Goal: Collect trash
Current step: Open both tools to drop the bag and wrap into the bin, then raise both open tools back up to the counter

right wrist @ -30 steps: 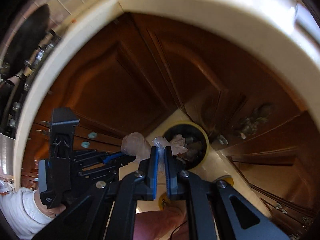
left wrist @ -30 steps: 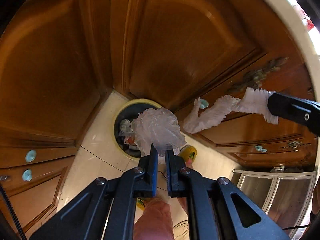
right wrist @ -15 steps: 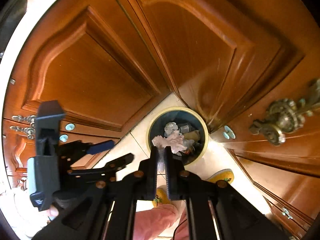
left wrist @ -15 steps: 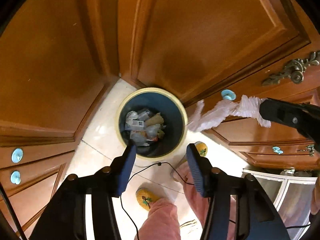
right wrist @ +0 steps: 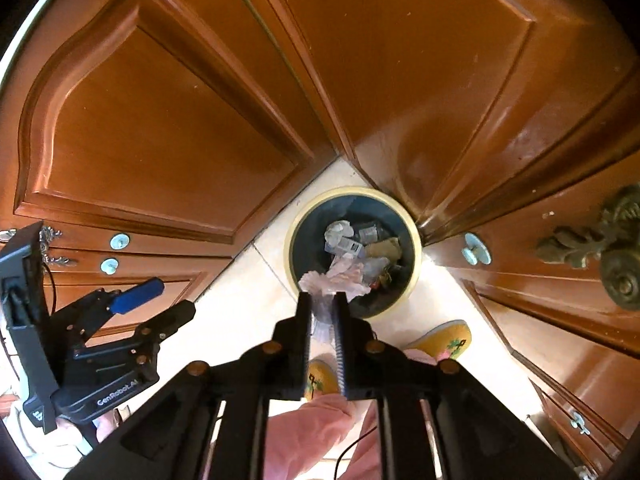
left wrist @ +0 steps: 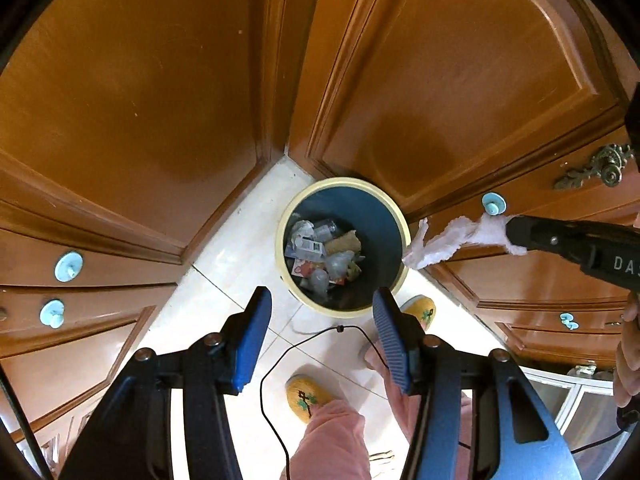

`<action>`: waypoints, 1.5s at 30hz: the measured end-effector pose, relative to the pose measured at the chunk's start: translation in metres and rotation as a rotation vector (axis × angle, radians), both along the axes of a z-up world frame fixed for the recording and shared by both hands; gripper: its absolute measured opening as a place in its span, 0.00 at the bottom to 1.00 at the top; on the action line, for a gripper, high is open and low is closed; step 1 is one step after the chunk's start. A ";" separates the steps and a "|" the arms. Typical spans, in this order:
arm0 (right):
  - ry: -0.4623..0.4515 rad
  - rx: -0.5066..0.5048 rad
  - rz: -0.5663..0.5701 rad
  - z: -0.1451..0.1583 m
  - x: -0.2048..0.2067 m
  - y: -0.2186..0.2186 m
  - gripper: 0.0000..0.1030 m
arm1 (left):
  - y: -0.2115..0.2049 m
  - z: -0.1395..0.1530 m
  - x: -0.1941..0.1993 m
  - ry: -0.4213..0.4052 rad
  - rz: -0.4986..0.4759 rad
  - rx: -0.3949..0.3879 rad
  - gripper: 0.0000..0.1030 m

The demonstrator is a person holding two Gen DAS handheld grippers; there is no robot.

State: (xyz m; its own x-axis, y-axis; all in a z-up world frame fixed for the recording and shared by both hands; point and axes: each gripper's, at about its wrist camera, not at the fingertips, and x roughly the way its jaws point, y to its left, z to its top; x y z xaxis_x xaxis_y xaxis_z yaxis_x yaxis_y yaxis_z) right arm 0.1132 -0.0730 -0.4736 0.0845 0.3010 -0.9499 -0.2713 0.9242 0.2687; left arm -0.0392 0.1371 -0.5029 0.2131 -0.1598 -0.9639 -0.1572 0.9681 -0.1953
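Wooden cabinet doors point(left wrist: 132, 92) meet at a corner; the trash bin point(left wrist: 382, 204) sits on the floor there, holding wrappers. Left gripper point(left wrist: 320, 312) above it, jaws spread, empty. Right gripper point(right wrist: 323, 312) pinches a crumpled tissue point(right wrist: 334, 280) over the bin's rim.

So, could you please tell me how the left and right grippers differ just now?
The left gripper is open and empty; the right gripper is shut on a white tissue. The left pads are blue, while the right gripper's fingers look black. Both point down toward the bin.
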 end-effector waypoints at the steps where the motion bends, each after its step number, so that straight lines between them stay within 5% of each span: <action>1: 0.004 0.013 -0.004 0.000 0.000 -0.001 0.25 | 0.000 0.003 0.000 -0.006 -0.001 0.004 0.50; 4: -0.016 0.032 -0.010 0.007 -0.002 0.000 0.33 | 0.004 0.010 -0.002 -0.020 0.012 0.008 0.50; 14: -0.067 -0.014 -0.021 0.032 -0.016 -0.007 0.33 | 0.009 0.042 -0.002 -0.066 0.035 -0.008 0.51; 18: -0.077 -0.007 -0.034 0.051 -0.026 -0.012 0.33 | 0.012 0.073 -0.005 -0.090 0.033 0.000 0.63; 34: -0.217 0.046 -0.047 0.203 -0.092 -0.027 0.33 | -0.011 0.254 -0.027 -0.278 -0.058 -0.001 0.78; 45: -0.356 0.035 -0.090 0.282 -0.122 -0.052 0.34 | -0.040 0.321 -0.032 -0.369 -0.148 -0.002 0.80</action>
